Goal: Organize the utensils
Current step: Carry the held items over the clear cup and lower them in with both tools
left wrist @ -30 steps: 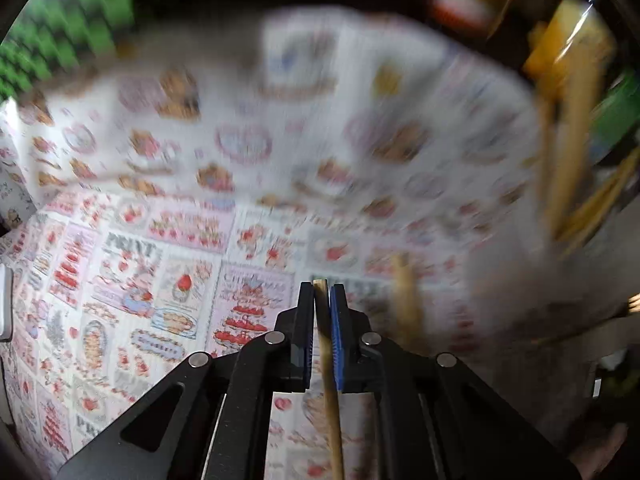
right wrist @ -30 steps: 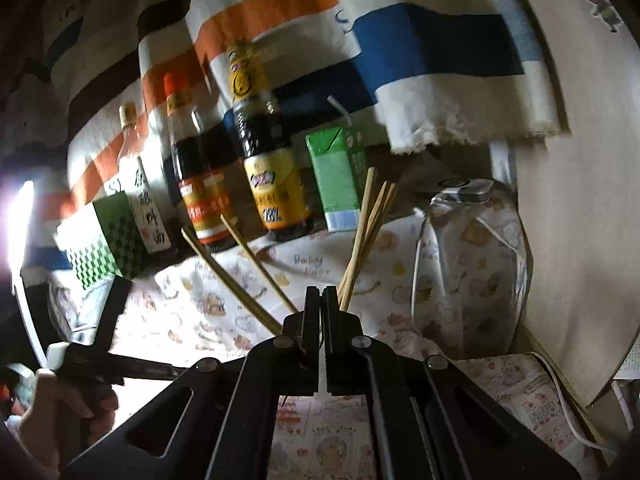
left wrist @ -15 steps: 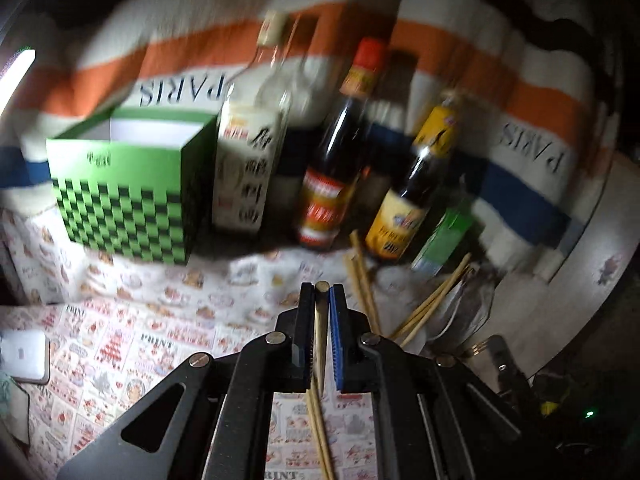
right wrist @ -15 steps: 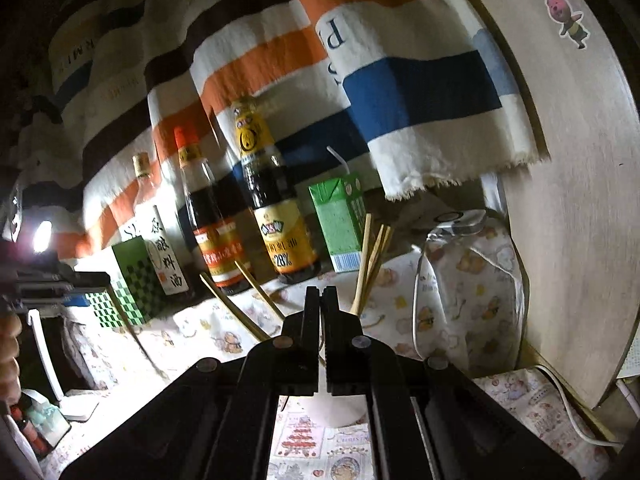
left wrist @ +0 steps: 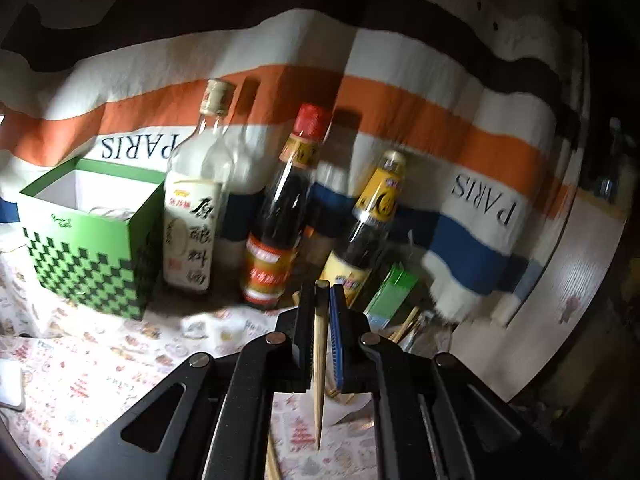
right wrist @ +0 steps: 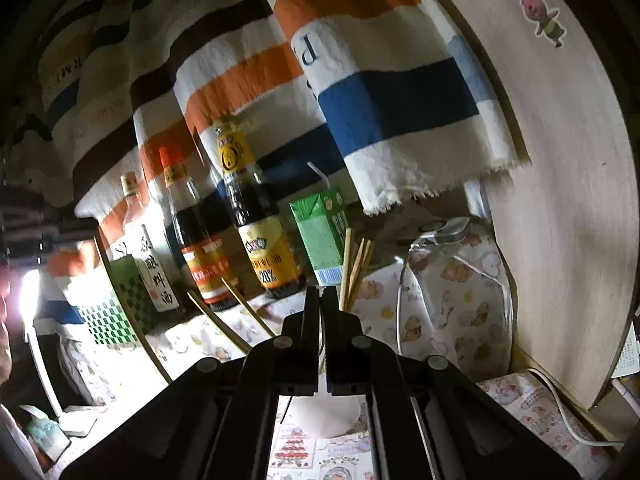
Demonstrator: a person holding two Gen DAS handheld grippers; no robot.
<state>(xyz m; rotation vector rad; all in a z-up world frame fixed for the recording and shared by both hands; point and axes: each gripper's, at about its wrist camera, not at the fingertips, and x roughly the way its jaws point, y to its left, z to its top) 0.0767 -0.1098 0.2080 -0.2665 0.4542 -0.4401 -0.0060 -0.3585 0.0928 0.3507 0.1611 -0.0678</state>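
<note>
My left gripper [left wrist: 321, 292] is shut on a single wooden chopstick [left wrist: 319, 368], which runs between the jaws and points down toward the patterned tablecloth [left wrist: 100, 380]. Past its right finger, more chopsticks [left wrist: 406, 326] lean beside a green carton [left wrist: 392, 296]. My right gripper [right wrist: 321, 292] is shut with nothing seen between its jaws. Under it sits a white cup [right wrist: 324, 416], partly hidden. Several chopsticks [right wrist: 354, 268] stand up just right of its tip, and two more chopsticks [right wrist: 244, 308] lean out to the left.
Three bottles [left wrist: 280, 220] and a green checkered box [left wrist: 88, 248] line the back under a striped cloth [right wrist: 360, 100]. A cloth-wrapped jar [right wrist: 452, 300], a wooden board [right wrist: 560, 200] and a white cable [right wrist: 560, 412] are at the right. A bright lamp [right wrist: 28, 292] shines at the left.
My left gripper has risen and tilted up with the chopstick, so its view went from the tablecloth to the bottles. The right gripper stayed almost in place, tilting up slightly.
</note>
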